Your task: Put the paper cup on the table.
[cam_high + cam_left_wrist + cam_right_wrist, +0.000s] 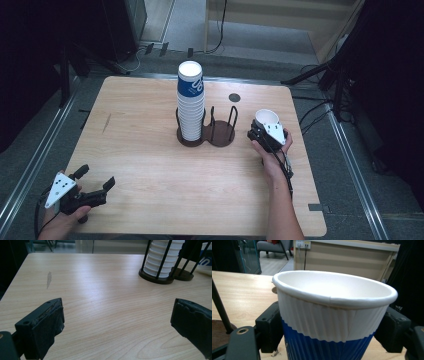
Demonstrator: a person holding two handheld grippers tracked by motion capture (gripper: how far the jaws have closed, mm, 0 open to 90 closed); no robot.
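Observation:
A tall stack of blue-and-white paper cups [190, 100] stands in the left ring of a dark two-ring cup holder [220, 134] at the table's middle; the stack [161, 258] and the holder's base [183, 275] also appear far right in the left gripper view. My right gripper [264, 131] is shut on a single upright paper cup [267, 118], just right of the holder; its jaws press both sides of the cup [332, 315]. My left gripper [95, 179] hovers open near the table's front left corner, nothing between its pads [47, 327].
The wooden table [150, 165] has a small dark round hole [234, 97] near the back and a grey smudge [49, 278] at the left. The holder's right ring holds no cups. Black stands and cables surround the table on the floor.

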